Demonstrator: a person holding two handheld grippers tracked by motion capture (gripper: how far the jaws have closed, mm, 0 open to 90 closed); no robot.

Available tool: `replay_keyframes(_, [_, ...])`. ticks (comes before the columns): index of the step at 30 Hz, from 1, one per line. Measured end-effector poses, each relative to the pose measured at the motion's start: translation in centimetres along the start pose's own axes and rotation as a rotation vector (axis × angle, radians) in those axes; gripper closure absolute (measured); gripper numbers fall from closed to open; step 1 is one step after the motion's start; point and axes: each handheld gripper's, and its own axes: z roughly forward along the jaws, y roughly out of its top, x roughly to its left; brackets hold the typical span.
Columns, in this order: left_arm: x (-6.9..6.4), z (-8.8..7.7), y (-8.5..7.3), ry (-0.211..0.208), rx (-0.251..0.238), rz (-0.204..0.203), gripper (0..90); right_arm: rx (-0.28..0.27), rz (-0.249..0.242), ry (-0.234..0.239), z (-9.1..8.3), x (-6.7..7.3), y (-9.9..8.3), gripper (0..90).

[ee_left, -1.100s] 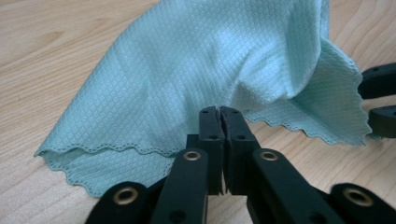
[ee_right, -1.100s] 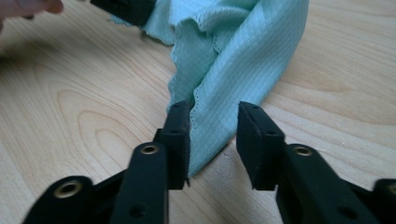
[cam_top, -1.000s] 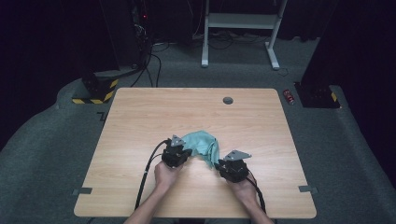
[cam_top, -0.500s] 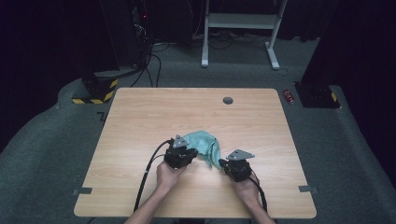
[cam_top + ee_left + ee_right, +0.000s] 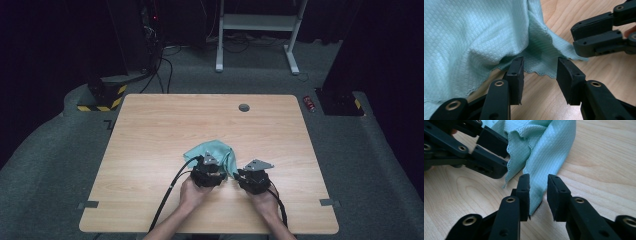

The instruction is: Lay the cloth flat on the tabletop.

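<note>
Near the tabletop's point(image 5: 150, 130) front edge lies the crumpled teal cloth point(image 5: 212, 150). Both jaws have just been opening: the left gripper point(image 5: 540, 68) stands apart at its hem, the right gripper point(image 5: 538, 192) apart around a corner. Each should probably take a separate corner before spreading.

A dim lab: bare wooden table point(image 5: 150, 150) on grey carpet, hazard-striped equipment base point(image 5: 102, 100), trailing cables.

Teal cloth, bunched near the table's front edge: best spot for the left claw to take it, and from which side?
Probably the scalloped hem of the cloth, coming in low and level from the person's side. That edge lifts slightly off the table and already lies between the open pads of the left claw, so the lower pad could slip under.
</note>
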Motion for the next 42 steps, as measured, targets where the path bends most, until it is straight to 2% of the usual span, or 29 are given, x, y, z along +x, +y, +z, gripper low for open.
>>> replay_keyframes(5, [-0.2,0.3,0.1,0.017,0.006,0.011,58.0,0.01,-0.011,0.002,0.2,0.1,-0.1,71.1])
replay_keyframes(8, [-0.3,0.4,0.2,0.044,0.013,0.031,63.7,0.035,-0.019,-0.012,0.6,0.3,-0.2,76.1])
replay_keyframes(14, [-0.3,0.5,0.5,0.073,0.026,0.06,72.5,0.032,-0.033,-0.024,0.7,0.3,-0.2,86.3])
replay_keyframes(16, [-0.2,0.5,0.6,0.09,0.034,0.074,79.0,0.032,-0.03,-0.029,0.7,0.2,-0.2,89.0])
replay_keyframes(20, [0.3,0.5,0.6,0.078,0.031,0.068,89.9,0.026,-0.027,-0.036,0.6,0.1,-0.2,89.7])
replay_keyframes(28, [0.4,0.3,0.5,0.079,0.036,0.074,90.0,0.0,-0.013,-0.047,-0.1,-0.3,0.1,89.9])
replay_keyframes(34, [1.1,-0.6,0.0,0.09,0.045,0.062,90.0,-0.013,0.005,-0.058,-0.6,-0.9,0.0,89.8])
replay_keyframes(37, [0.8,-1.5,-0.1,0.051,-0.006,0.069,89.1,-0.016,0.002,-0.054,-0.5,-1.0,0.0,89.6])
replay_keyframes(39, [0.6,-1.5,0.0,0.04,-0.01,0.065,77.3,-0.014,0.003,-0.053,-0.4,-0.8,0.0,89.5])
replay_keyframes(40, [0.2,-1.2,0.2,0.024,-0.007,0.063,73.0,-0.012,0.001,-0.052,-0.3,-0.8,0.0,89.5])
replay_keyframes(42, [-0.1,-0.6,0.3,0.019,0.004,0.06,65.6,-0.012,-0.002,-0.054,-0.2,-0.7,0.0,89.4])
